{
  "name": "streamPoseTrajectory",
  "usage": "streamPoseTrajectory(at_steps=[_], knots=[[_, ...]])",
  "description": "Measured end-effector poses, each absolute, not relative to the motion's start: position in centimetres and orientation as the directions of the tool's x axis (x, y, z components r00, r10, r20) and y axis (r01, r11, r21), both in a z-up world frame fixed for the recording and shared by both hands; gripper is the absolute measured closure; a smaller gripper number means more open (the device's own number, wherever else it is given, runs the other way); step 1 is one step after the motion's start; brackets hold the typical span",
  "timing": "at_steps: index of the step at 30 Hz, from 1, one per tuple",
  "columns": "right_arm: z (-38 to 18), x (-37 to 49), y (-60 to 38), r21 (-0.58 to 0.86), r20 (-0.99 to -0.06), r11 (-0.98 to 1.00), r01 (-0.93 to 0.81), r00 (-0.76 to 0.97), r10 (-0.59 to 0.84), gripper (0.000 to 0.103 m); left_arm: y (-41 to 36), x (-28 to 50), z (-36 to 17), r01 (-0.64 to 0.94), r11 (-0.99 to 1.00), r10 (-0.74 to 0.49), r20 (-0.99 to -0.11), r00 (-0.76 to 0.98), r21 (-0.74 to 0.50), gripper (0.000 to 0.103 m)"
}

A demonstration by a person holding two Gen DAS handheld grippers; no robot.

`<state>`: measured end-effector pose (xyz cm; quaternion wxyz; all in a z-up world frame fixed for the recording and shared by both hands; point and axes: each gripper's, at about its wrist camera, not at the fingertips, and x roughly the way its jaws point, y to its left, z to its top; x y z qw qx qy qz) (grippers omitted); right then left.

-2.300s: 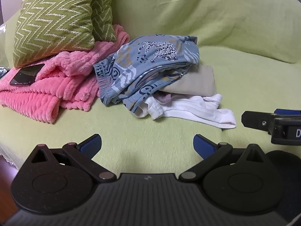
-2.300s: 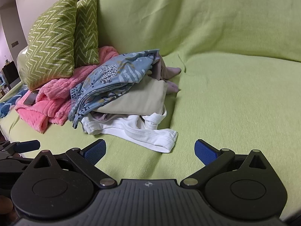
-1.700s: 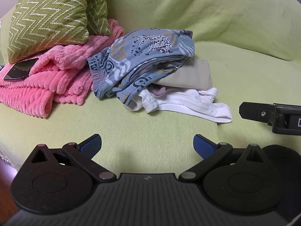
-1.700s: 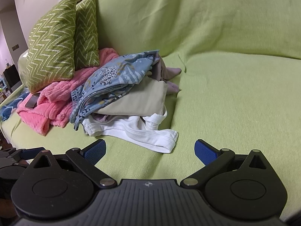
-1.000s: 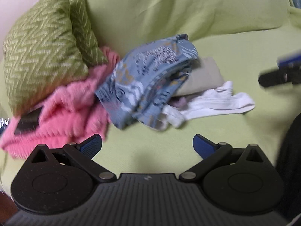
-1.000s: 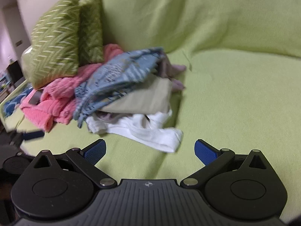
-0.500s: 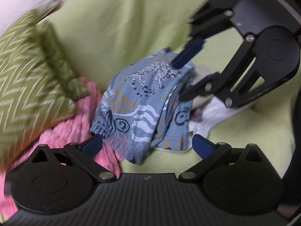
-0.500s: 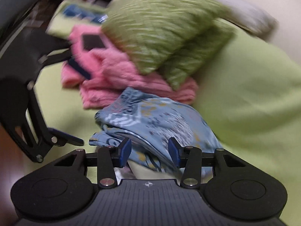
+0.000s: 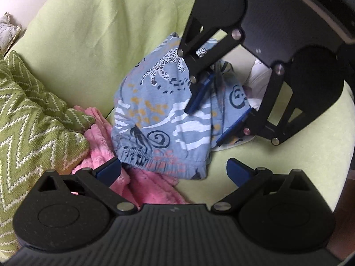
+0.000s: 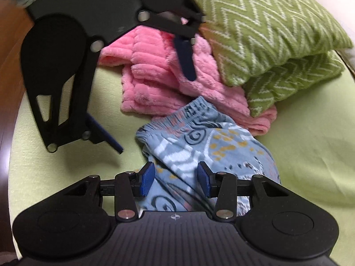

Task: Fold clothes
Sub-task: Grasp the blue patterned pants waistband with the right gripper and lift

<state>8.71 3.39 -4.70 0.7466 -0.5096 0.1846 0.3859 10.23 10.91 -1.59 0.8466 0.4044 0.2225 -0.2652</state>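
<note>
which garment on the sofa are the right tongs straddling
The blue patterned shorts, topmost on the pile. The right tongs straddle a fold; the pink fleece lies apart.

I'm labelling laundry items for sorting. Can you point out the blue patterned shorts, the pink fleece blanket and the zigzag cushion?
blue patterned shorts [image 9: 159, 119]: left wrist view, printed front panel.
pink fleece blanket [image 10: 150, 75]: right wrist view, ribbed top surface.
zigzag cushion [image 10: 266, 22]: right wrist view, upper cushion's face.

Thin, smooth printed cloth is seen in the blue patterned shorts [image 9: 168, 113]; the pink ribbed fleece blanket [image 10: 155, 71] is plush; the green zigzag knit cushion [image 10: 261, 22] is coarse.
</note>
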Motion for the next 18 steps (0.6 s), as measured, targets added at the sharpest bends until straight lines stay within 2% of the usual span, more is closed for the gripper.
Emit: streamPoseTrajectory(at_steps=[1, 3, 4, 7, 11, 18], knots=[[-5.0, 8.8, 3.7, -0.62, -0.671, 0.174, -0.765, 0.633, 0.387, 0.061, 10.9, 10.2, -1.7, 0.629, 0.529, -0.269, -0.59, 0.761, 0.57, 0.003], [-5.3, 9.0, 3.8, -0.62, -0.668, 0.178, -0.764, 0.633, 0.391, 0.079, 11.0, 10.1, -1.8, 0.631, 0.52, -0.27, -0.589, 0.761, 0.576, 0.003], [-5.3, 9.2, 3.7, -0.612, -0.669, 0.188, -0.768, 0.63, 0.393, 0.099, 11.2, 10.4, -1.7, 0.633, 0.515, -0.27, -0.591, 0.76, 0.579, 0.003], [-4.6, 9.5, 2.7, -0.59, -0.651, 0.236, -0.772, 0.628, 0.427, 0.103, 11.1, 11.0, -1.4, 0.628, 0.495, -0.271, -0.58, 0.768, 0.601, 0.003], [-2.1, 9.5, 0.4, -0.549, -0.594, 0.34, -0.763, 0.643, 0.484, 0.103, 9.7, 10.4, -0.4, 0.607, 0.467, -0.286, -0.54, 0.792, 0.643, 0.003], [5.0, 9.3, -8.1, -0.32, -0.462, 0.612, -0.723, 0.683, 0.565, 0.103, 5.2, 8.7, 2.2, 0.58, 0.424, -0.334, -0.475, 0.814, 0.696, 0.002]])
